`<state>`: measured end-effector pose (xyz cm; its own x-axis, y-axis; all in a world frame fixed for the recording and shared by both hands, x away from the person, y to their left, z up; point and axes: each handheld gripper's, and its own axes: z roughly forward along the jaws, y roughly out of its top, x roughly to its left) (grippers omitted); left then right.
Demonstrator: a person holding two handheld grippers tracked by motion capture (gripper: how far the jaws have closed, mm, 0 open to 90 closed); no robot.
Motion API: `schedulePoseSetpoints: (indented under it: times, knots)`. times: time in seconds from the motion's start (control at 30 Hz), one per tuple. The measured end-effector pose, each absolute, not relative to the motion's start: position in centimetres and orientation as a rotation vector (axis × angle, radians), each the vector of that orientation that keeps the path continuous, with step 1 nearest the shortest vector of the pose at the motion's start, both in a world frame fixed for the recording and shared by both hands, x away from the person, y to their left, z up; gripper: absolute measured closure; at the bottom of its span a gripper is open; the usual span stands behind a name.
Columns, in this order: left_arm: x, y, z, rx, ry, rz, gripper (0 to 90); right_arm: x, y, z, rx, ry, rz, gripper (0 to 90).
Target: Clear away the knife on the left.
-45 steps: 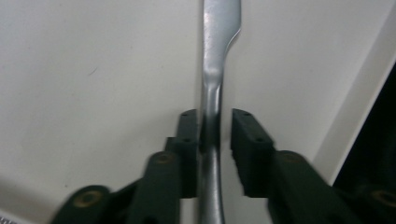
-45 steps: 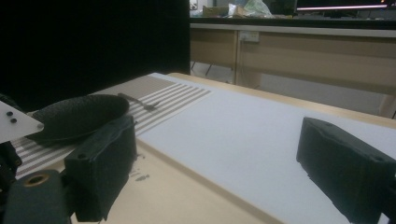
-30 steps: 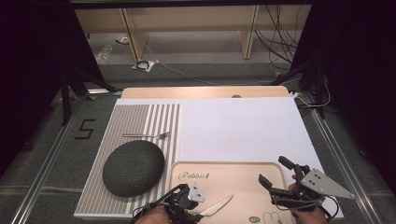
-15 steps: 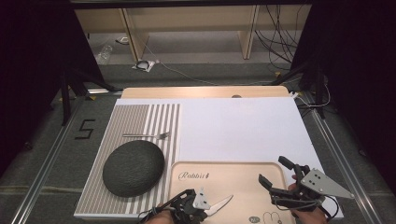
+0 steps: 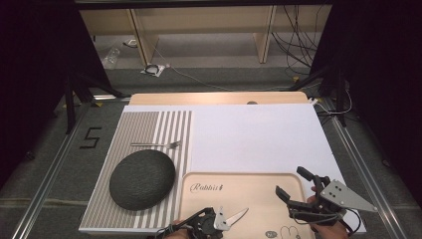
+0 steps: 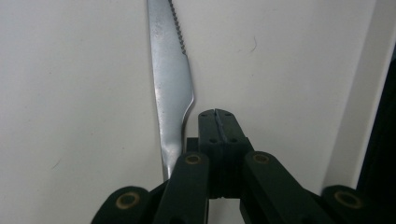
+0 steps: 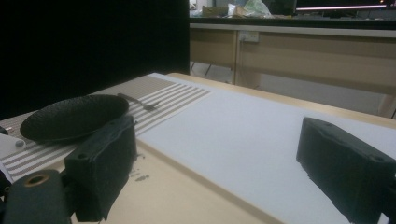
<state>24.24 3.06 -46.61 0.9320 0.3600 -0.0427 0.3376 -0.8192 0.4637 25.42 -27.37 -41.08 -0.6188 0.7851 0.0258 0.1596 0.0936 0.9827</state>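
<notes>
The knife (image 5: 234, 217) lies on the wooden tray (image 5: 259, 186), near its front edge, blade pointing toward the tray's right side. The left hand-held gripper (image 5: 215, 220) sits at the knife's handle end with its jaws pressed together, just closed; the knife (image 6: 170, 88) lies beside them, not between. The right hand-held gripper (image 5: 293, 191) hovers over the tray's right part, jaws apart and empty.
</notes>
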Motion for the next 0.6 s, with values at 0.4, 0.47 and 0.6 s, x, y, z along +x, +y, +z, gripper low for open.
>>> schedulePoseSetpoints:
  times: [0.4, 0.47, 0.6]
  knots:
    - [25.2, 3.9, -46.5, 2.619, 0.566, 0.117, 89.4, 25.4, -27.4, -41.1, 0.921, 1.855, 1.563, 12.9]
    - [25.4, 4.2, -46.5, 2.617, 0.579, 0.116, 89.4, 25.4, -27.4, -41.1, 0.922, 1.855, 1.563, 12.9]
    - [25.8, 4.7, -46.5, 2.617, 0.604, 0.125, 89.4, 25.4, -27.4, -41.1, 0.927, 1.856, 1.563, 12.8]
